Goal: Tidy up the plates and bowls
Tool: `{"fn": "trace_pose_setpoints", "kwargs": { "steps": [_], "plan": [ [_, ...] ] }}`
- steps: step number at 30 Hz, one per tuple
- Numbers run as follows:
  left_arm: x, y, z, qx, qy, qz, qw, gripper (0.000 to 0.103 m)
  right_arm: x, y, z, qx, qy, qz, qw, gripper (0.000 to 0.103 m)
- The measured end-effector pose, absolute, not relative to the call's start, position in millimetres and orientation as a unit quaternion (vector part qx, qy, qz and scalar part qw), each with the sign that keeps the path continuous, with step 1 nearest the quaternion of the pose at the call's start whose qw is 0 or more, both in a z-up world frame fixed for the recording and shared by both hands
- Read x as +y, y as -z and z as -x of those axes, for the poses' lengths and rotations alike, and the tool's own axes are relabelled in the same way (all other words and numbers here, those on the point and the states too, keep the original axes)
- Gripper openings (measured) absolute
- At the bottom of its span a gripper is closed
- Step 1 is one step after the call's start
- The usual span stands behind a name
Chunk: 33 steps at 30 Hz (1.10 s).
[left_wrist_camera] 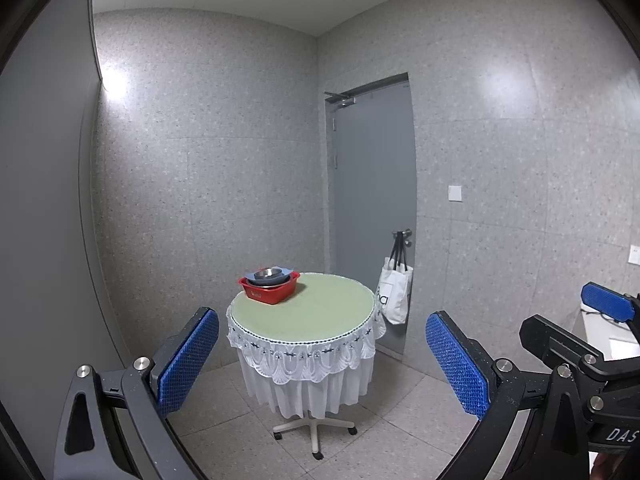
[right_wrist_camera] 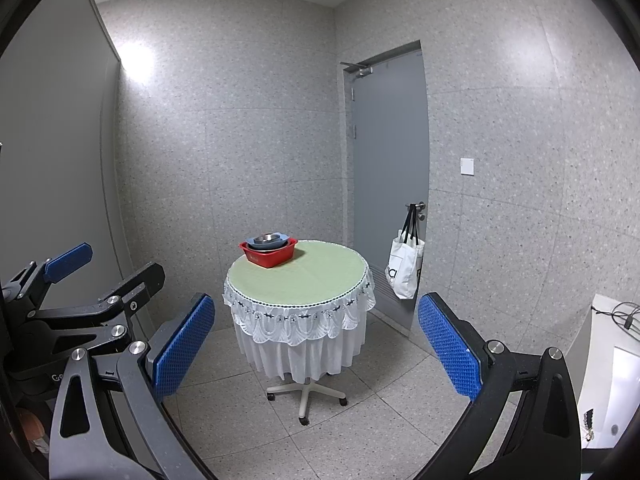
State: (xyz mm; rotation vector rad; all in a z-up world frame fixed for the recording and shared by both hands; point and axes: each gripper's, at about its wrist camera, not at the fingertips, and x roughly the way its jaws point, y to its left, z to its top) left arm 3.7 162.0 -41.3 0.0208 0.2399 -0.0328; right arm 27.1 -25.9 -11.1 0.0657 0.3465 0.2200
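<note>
Grey tiled room; round table (left_wrist_camera: pixel 320 308) well ahead. Basin (left_wrist_camera: pixel 270 289) of bowls (left_wrist_camera: pixel 269 274) dead ahead, far off both grippers — left gripper (left_wrist_camera: pixel 322 354), right gripper (right_wrist_camera: pixel 316 340) wide open, empty.

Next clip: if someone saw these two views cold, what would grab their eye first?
Probably the red basin, stacked with a blue dish and a metal bowl, sitting at the far left edge of the round table with its green top and white lace skirt in the middle of a bare grey room. Next, the open blue-padded left gripper and right gripper framing it from well back, and the white tote bag hanging on the door handle.
</note>
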Motion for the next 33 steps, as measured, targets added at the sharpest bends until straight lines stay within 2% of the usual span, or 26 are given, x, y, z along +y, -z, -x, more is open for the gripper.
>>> {"fn": "trace_pose_setpoints", "kwargs": {
  "steps": [33],
  "plan": [
    [167.8,46.1,-7.2,0.119,0.022,-0.005,0.993,0.102,-22.3,12.9,-26.2,0.174,-0.105,-0.034,0.979,0.103]
  ]
}}
